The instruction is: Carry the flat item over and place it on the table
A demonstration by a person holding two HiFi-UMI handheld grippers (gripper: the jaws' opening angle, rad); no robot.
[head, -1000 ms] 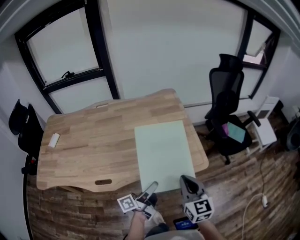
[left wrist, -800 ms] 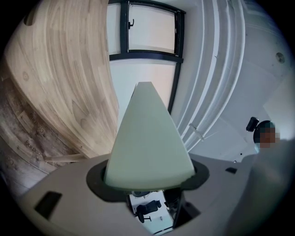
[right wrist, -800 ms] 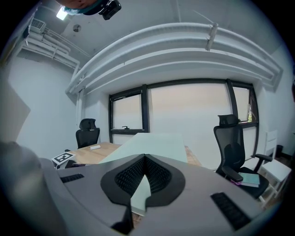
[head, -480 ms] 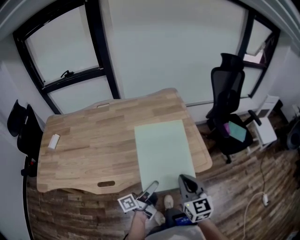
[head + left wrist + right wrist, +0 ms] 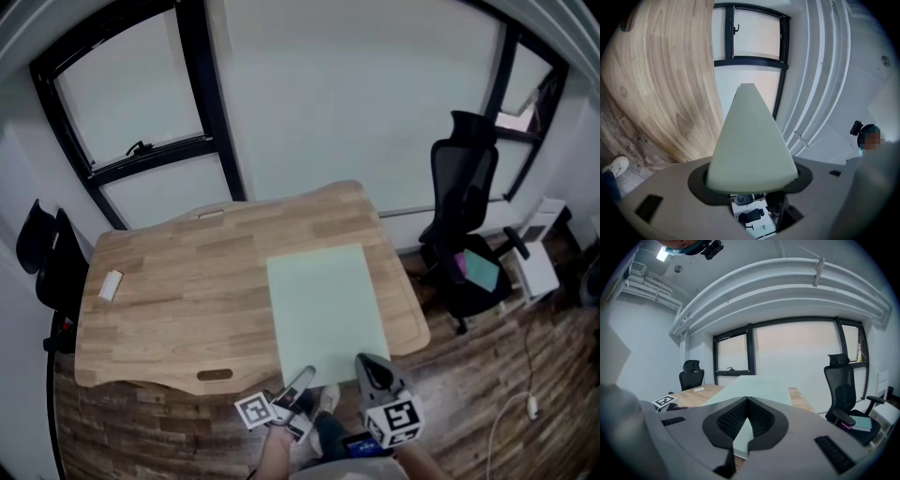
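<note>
- A small white-walled room with black-framed windows (image 5: pixel 131 103) and a dark wood-plank floor (image 5: pixel 159 427). A light wooden table with a wavy outline (image 5: pixel 178 300) fills the middle of the head view.
- A black mesh office chair (image 5: pixel 467 225) stands off the table's 3 o'clock side, and a second black chair (image 5: pixel 47 258) stands at its 9 o'clock end.
- The pale green flat rectangular sheet (image 5: pixel 323 305) lies directly at 12 o'clock from both hand-held tools, stretching away from them over the right-hand part of the table.
- Its near short edge overhangs the table's 6 o'clock edge, and that is the edge being held. Whether its far part touches the wood cannot be told.
- The left gripper (image 5: pixel 302 379) bites the sheet's near edge towards its 7 o'clock corner. In its own view the sheet rises straight out from between the black pads, which are clamped on it.
- The right gripper (image 5: pixel 368 364) holds the same edge towards the 5 o'clock corner. Its ribbed black pads are closed onto the thin edge, with the sheet running forward from them.
- The two tools sit near each other, side by side, the sheet's near edge spanning between them.
- The sheet is a plain, matt, uniform mint green with straight edges and square corners, thin and unbent, longer than it is wide, its long sides running from 6 to 12 o'clock.
- A small white oblong object (image 5: pixel 110 284) lies on the table at 9 o'clock from the sheet, well apart from it.
</note>
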